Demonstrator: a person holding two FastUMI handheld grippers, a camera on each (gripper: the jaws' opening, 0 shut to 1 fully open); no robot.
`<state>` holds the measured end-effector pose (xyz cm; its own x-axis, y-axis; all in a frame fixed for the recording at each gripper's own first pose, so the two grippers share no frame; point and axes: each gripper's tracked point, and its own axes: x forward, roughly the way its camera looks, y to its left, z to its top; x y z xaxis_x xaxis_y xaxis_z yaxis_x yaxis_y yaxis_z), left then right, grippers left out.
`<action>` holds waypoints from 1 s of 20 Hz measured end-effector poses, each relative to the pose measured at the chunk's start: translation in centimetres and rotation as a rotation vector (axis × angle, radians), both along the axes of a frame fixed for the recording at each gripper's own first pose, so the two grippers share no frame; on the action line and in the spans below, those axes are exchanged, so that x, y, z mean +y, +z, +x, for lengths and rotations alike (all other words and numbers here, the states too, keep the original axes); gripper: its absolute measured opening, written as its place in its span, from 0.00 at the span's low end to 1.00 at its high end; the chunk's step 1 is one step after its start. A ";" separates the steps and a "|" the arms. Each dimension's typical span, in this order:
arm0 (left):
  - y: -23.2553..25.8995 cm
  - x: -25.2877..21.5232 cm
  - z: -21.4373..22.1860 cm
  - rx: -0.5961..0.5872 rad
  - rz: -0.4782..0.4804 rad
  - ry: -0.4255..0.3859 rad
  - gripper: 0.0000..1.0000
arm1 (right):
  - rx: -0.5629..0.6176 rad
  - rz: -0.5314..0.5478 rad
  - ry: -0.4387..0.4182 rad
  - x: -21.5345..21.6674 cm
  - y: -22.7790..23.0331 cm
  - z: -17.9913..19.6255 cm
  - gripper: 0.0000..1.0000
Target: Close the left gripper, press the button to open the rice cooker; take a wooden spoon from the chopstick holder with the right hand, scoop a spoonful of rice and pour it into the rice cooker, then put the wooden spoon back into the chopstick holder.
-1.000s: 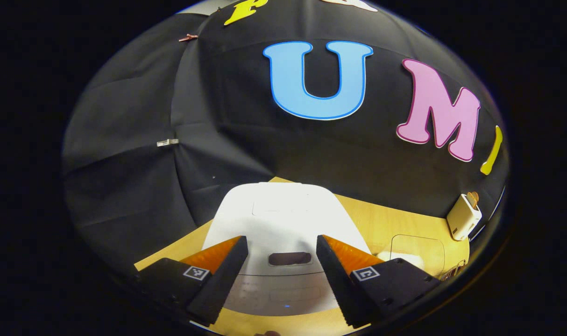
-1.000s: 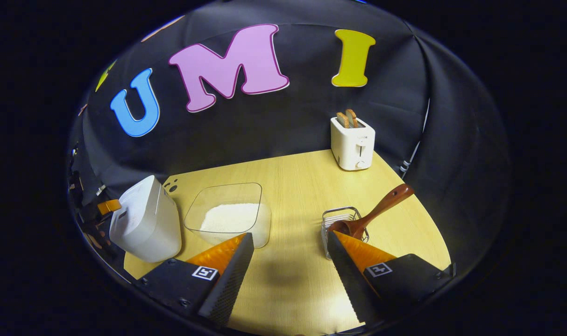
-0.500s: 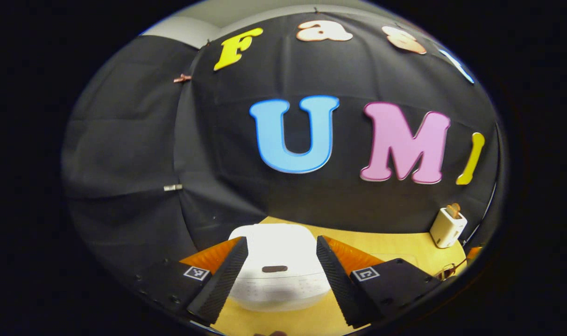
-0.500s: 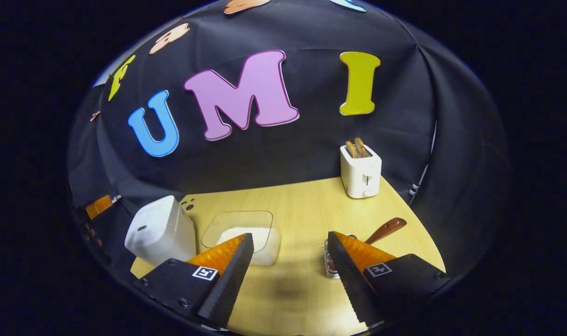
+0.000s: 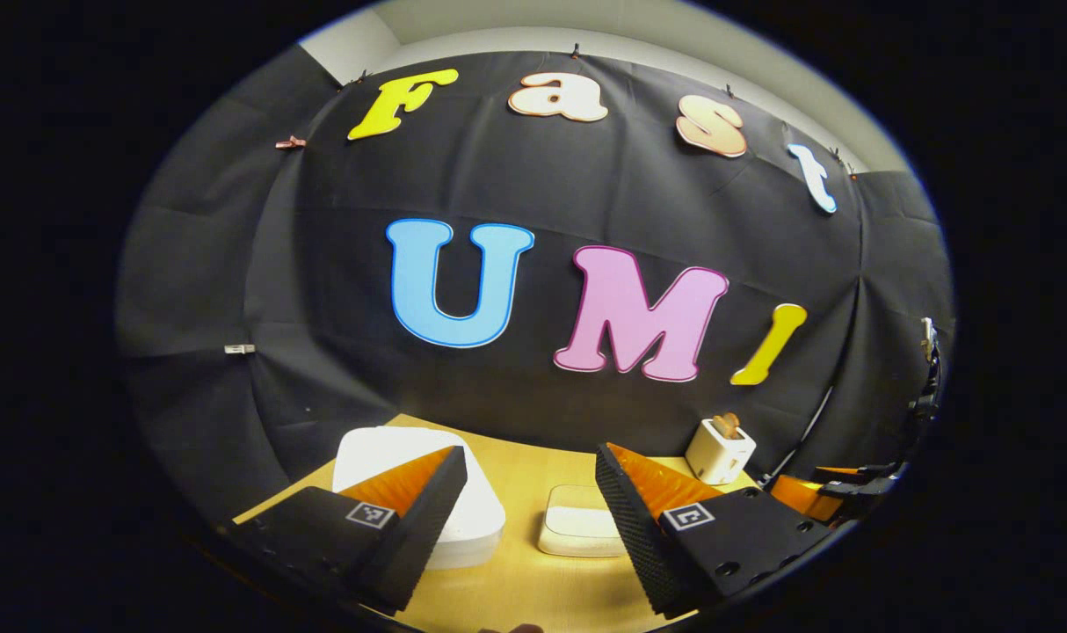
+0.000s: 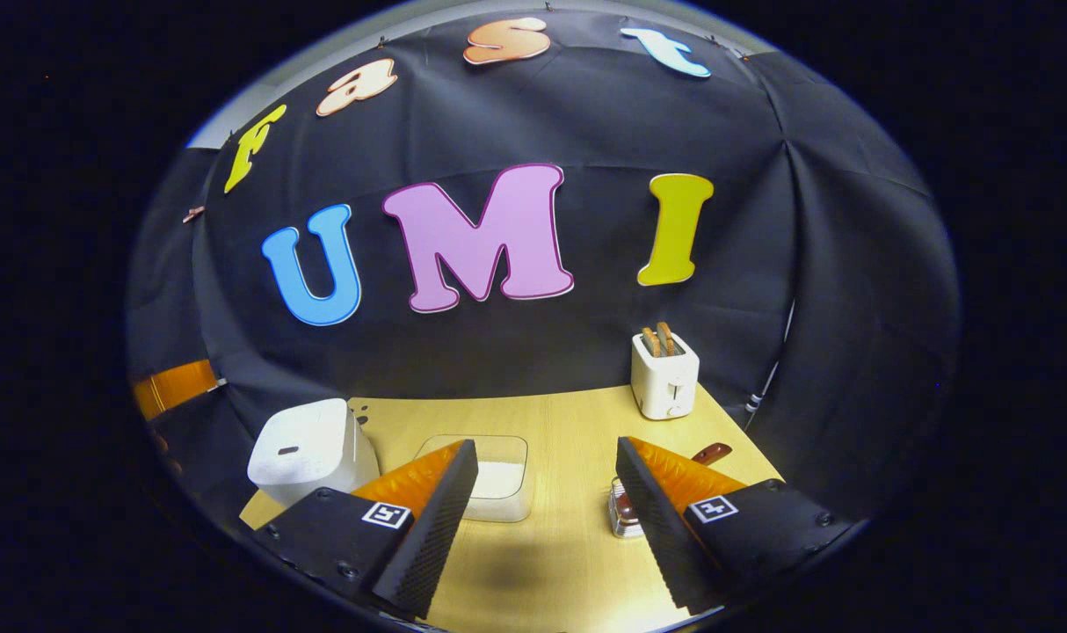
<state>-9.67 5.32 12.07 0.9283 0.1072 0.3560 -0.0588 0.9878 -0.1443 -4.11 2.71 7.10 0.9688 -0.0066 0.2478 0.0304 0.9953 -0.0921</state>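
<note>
**Two hand-held grippers apart, lid down**

We hold the left hand-held gripper (image 5: 531, 492) and right hand-held gripper (image 6: 547, 488) spread, empty. Rice cooker (image 6: 309, 448) sits shut on the tabletop (image 6: 569, 422). Next we judge: bring left fingers together, press its button.

rice cooker (image 6: 309, 448): white | toaster (image 6: 664, 376): white, 2 brown slices | table (image 6: 551, 422): pale yellow wood grain | container (image 6: 496, 479): clear, white rice | spoon handle (image 6: 711, 454): reddish-brown | holder (image 6: 623, 514): silver wire
</note>
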 end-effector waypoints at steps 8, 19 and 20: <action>-5.6 1.6 -0.8 0.081 0.060 -0.085 0.95 | 0.045 0.008 -0.095 1.9 -7.4 -3.8 0.98; -5.7 4.6 -0.8 0.087 0.076 -0.084 0.95 | -0.026 0.023 -0.142 1.5 -4.8 -5.0 0.98; -5.8 4.8 -0.6 0.089 0.076 -0.082 0.95 | -0.021 0.021 -0.142 1.5 -5.0 -5.0 0.98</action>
